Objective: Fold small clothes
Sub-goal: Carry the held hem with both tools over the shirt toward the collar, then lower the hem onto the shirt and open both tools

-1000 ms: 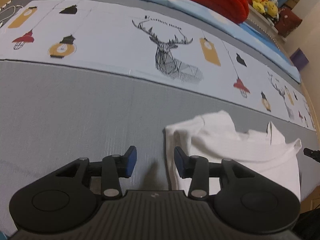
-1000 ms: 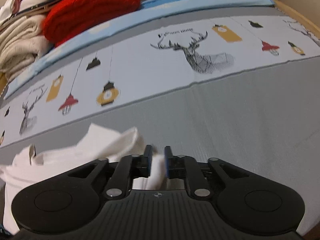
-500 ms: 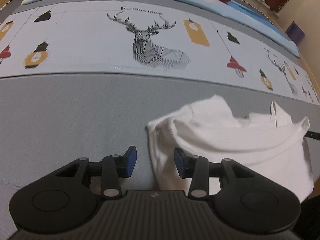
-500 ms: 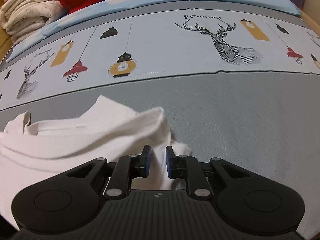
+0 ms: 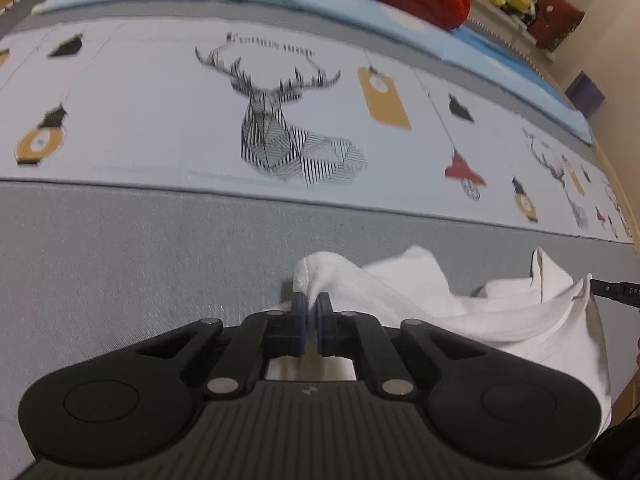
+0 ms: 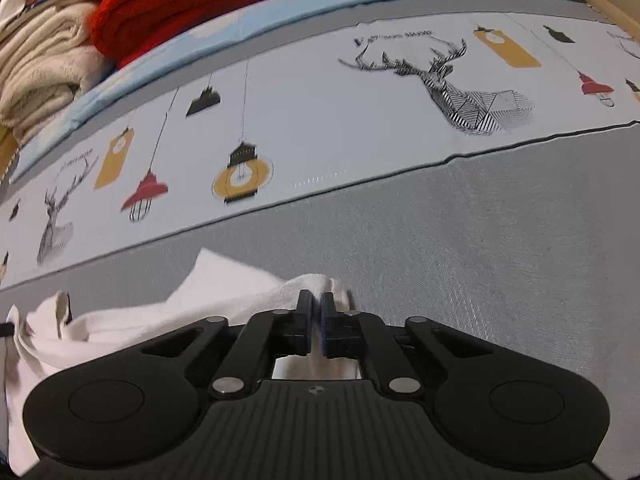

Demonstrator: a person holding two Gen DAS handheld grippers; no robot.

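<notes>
Garment [image 5: 420,296] gripped at opposite corners by closed left gripper [image 5: 311,307] and right gripper [image 6: 316,304]; unfolded, folding barely begun.

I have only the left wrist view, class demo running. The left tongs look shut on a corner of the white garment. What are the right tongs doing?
Observer: The right tongs are shut on the white garment too, pinching a bunched edge.
Operator: What lies left of that garment's far side, beyond my frame?
Observer: A stack of cream knits sits beside the red knit at the bedspread's far edge.
Operator: Any print on the bedspread I miss?
Observer: Yes, a yellow lantern printed just beyond the grey band.
</notes>
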